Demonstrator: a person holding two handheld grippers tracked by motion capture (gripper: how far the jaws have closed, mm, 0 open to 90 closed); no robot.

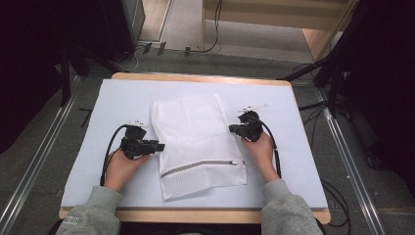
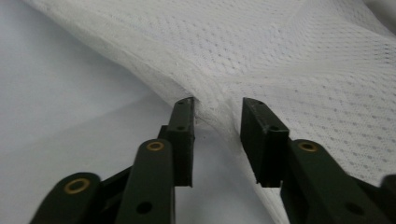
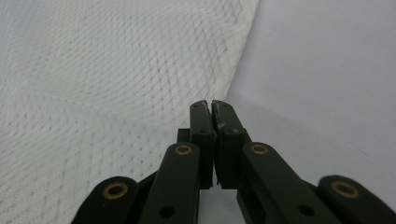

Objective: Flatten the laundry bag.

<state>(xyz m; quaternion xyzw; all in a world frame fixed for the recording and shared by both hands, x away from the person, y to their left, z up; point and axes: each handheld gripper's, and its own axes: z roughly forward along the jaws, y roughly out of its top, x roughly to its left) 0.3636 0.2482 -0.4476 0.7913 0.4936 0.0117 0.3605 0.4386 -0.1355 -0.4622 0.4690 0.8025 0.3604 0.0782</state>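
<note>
A white mesh bag [image 1: 195, 137] with a zipper [image 1: 205, 165] near its front end lies flat on the white table cover [image 1: 122, 98]. My left gripper [image 1: 159, 146] rests at the bag's left edge. In the left gripper view it [image 2: 217, 105] stands open, with the bunched edge of the mesh [image 2: 280, 56] between its jaws. My right gripper [image 1: 232, 129] is at the bag's right edge. In the right gripper view its jaws [image 3: 211, 105] are pressed together right where the mesh edge [image 3: 93, 70] meets them, pinching that edge.
The wooden table rim [image 1: 195, 77] frames the cover. Bare cover lies left and right of the bag. Cables [image 1: 274, 147] trail from both grippers back past the hands. Dark stands and floor rails surround the table.
</note>
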